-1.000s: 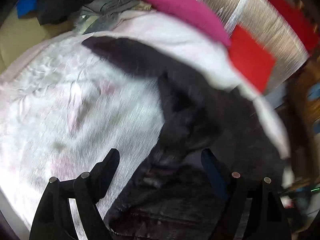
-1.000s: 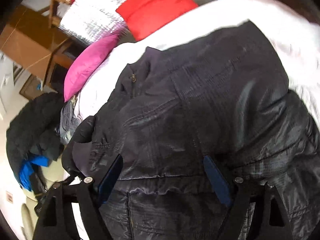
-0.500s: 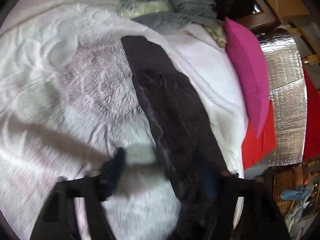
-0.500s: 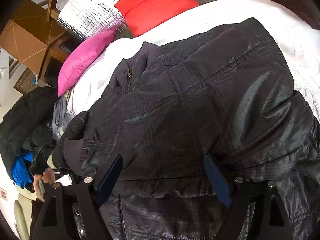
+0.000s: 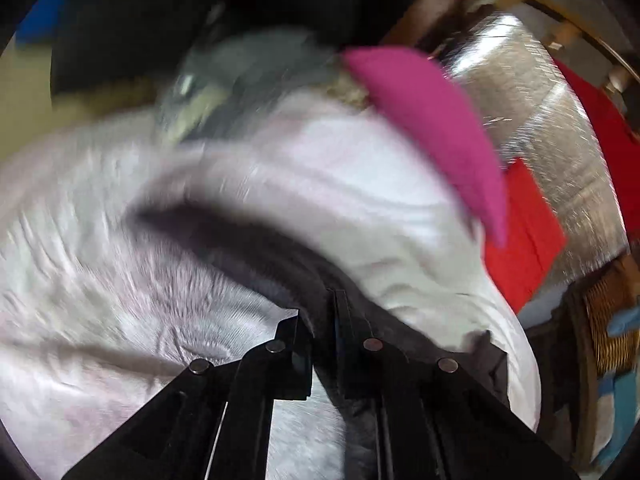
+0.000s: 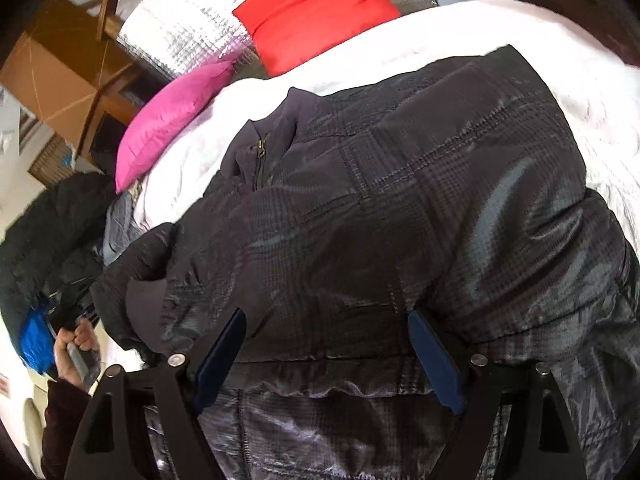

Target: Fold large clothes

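Black quilted jacket [image 6: 400, 220] lies barely folded on the bed [image 6: 440, 28]: left gripper [image 5: 322, 320] jaws pinch its sleeve [image 5: 248, 236], right gripper [image 6: 324, 344] jaws wide, most folds remain.

Dark plaid jacket [image 6: 400, 208]; white bedspread [image 6: 440, 36]; magenta pillow [image 6: 172, 120]; red cushion [image 6: 316, 12].
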A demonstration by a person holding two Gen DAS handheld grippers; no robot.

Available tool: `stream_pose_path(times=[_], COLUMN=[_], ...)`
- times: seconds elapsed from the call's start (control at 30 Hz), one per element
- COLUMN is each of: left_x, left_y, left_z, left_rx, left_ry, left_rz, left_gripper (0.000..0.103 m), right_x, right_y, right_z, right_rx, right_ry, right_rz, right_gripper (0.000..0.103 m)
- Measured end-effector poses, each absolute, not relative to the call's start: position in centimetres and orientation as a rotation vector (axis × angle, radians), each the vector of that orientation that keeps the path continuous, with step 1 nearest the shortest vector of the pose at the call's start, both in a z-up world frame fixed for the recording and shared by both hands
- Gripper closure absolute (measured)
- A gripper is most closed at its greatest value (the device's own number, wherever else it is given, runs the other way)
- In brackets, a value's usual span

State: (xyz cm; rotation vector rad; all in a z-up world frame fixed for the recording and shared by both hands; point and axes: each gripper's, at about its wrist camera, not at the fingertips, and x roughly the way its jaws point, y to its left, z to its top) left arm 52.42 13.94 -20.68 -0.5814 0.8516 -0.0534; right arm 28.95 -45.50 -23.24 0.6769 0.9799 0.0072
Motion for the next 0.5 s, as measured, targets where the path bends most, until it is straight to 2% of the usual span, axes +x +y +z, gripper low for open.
stream_pose_path(times=[0.13,0.27,0.4,0.5], left_x=[49.8,46.9,42.8,39.4], left_y=[13.1,9.4,1.0,-6.1], left_z=[-12.3,-6.3,-3.4,-4.0], left_rx=[-0.436,-0.287,-0.101,0.013], left_ry=[0.721,0.632,0.585,0.595], left_rz=[-0.051,-0.094,-0.246,-0.39], left_gripper=[0.095,0.095,0.095,0.095], right_x=[28.4,27.8,27.0,26.4], right_y=[-46.6,-47.6,-48.8,-50.0], right_z=[-23.1,-23.1,-22.7,-22.1], right_rx=[0.747,0.81,0.857,0.898], right_ry=[0.972,0.966,0.937,0.903], right_rz=[0.018,0.025,0.016,0.007], right_gripper=[0.018,0.019,0.019,0.018])
